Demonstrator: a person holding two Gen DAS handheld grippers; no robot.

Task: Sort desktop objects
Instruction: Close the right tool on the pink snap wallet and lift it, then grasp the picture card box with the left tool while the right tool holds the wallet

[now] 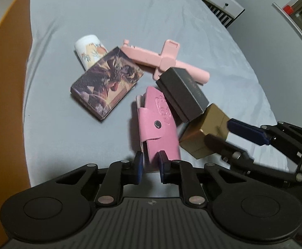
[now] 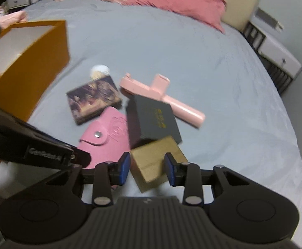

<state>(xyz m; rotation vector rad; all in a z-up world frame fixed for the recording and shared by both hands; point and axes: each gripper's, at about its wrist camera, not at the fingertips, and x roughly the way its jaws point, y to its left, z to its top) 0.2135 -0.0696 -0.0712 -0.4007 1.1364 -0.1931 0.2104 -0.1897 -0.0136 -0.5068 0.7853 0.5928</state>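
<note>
My left gripper (image 1: 151, 166) is shut on the near end of a pink snap wallet (image 1: 157, 124), which stands tilted on the grey sheet. To its right, my right gripper (image 1: 219, 130) has its pads pressed on both sides of a gold box (image 1: 200, 139). In the right wrist view the gripper (image 2: 147, 168) grips that gold box (image 2: 155, 159), with the pink wallet (image 2: 105, 134) to its left. A black box (image 1: 182, 93) leans against the gold box's far side.
A pink T-shaped stick (image 1: 163, 60), a picture-printed box (image 1: 107, 85) and a white floral tube (image 1: 88, 49) lie beyond on the bed sheet (image 1: 130, 16). An open orange box (image 2: 32, 66) stands at the left. Pink pillows (image 2: 178, 0) and a nightstand (image 2: 275, 56) are farther off.
</note>
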